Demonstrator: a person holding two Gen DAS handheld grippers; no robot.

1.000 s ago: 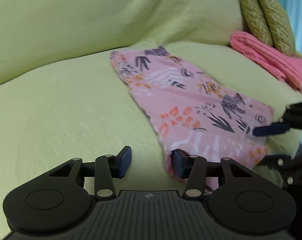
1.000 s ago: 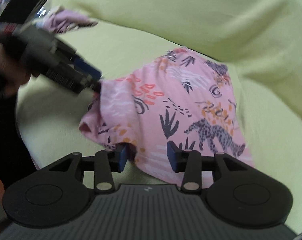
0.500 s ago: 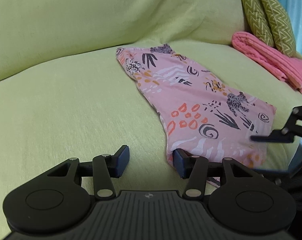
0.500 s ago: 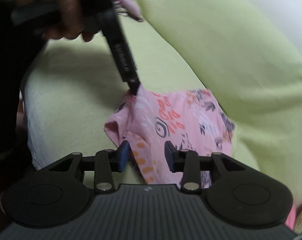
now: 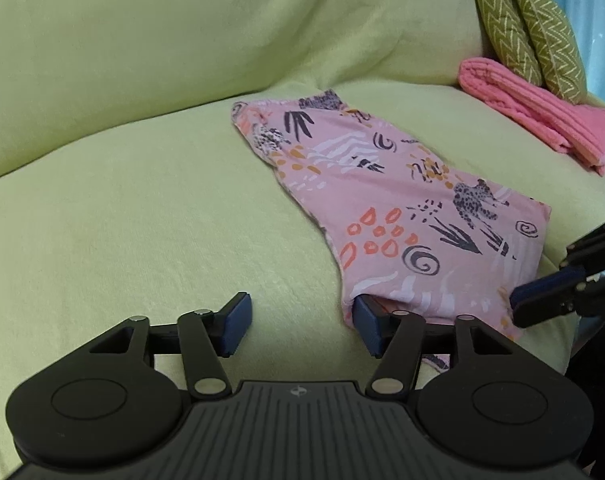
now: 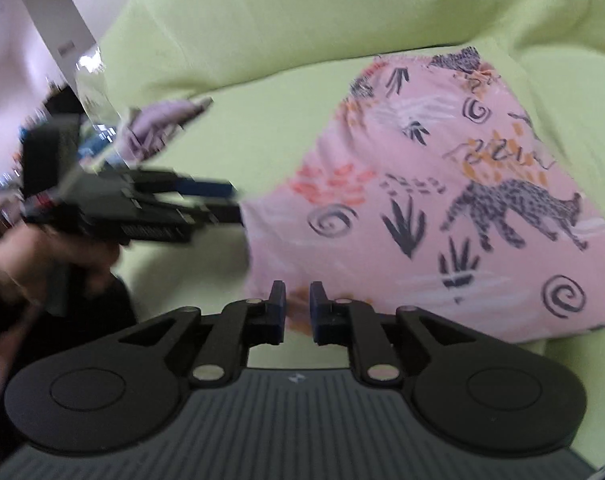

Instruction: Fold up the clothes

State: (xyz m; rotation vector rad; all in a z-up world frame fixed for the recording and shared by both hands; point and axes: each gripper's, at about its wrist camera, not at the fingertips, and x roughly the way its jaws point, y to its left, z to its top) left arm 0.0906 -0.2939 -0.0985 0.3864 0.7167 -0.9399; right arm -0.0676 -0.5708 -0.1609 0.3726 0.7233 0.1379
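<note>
The pink printed garment [image 5: 402,208] lay long-axis from the sofa's [image 5: 142,208] front edge toward its backrest. The left gripper [image 5: 300,322], jaws just widening, held nothing, one finger apparently tucked under the near hem. The right gripper [image 6: 297,312] had been closing, nearly shut and seemingly empty at the hem.

We're looking at our left gripper [image 5: 298,326]: black linkage arms, silver pivot screws, navy pads [image 5: 238,322], ribbed grey housing. Our right gripper [image 6: 297,312] is showing the same build.

2 olive zigzag cushions [image 5: 530,28]
</note>
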